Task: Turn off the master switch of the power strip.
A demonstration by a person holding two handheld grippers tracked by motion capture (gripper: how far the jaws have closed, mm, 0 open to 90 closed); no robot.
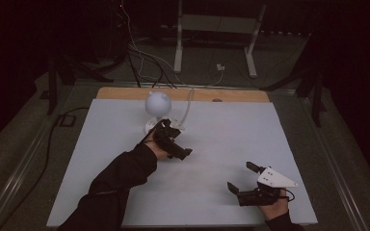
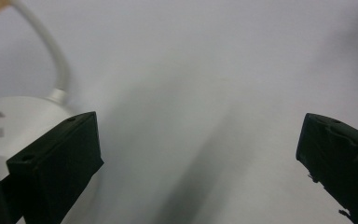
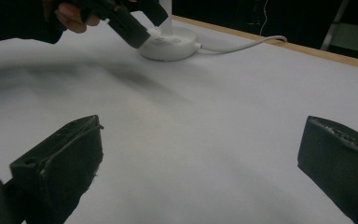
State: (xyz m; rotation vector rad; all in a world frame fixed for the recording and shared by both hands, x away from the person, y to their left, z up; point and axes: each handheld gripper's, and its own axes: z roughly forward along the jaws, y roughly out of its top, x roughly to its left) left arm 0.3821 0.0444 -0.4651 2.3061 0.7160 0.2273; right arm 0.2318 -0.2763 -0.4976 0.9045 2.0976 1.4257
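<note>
A small white desk lamp with a round head [image 1: 158,102] stands on a disc base [image 1: 150,127] at the back middle of the white board [image 1: 221,130]. Its white cable [image 1: 189,107] runs off toward the back edge. My left gripper [image 1: 175,138] hovers right next to the base, open, with nothing between its jaws. In the left gripper view the lamp base [image 2: 16,119] lies just behind the left jaw, and the cable [image 2: 51,49] curves up from it. My right gripper [image 1: 241,176] rests open near the front right. Its own view shows the lamp base [image 3: 168,44] far off.
A wooden strip [image 1: 125,93] borders the board's back edge. Beyond it on the dark floor lie loose cables [image 1: 144,57] and a white frame stand [image 1: 214,29]. The other hand and its gripper [image 3: 126,21] sit beside the lamp in the right gripper view.
</note>
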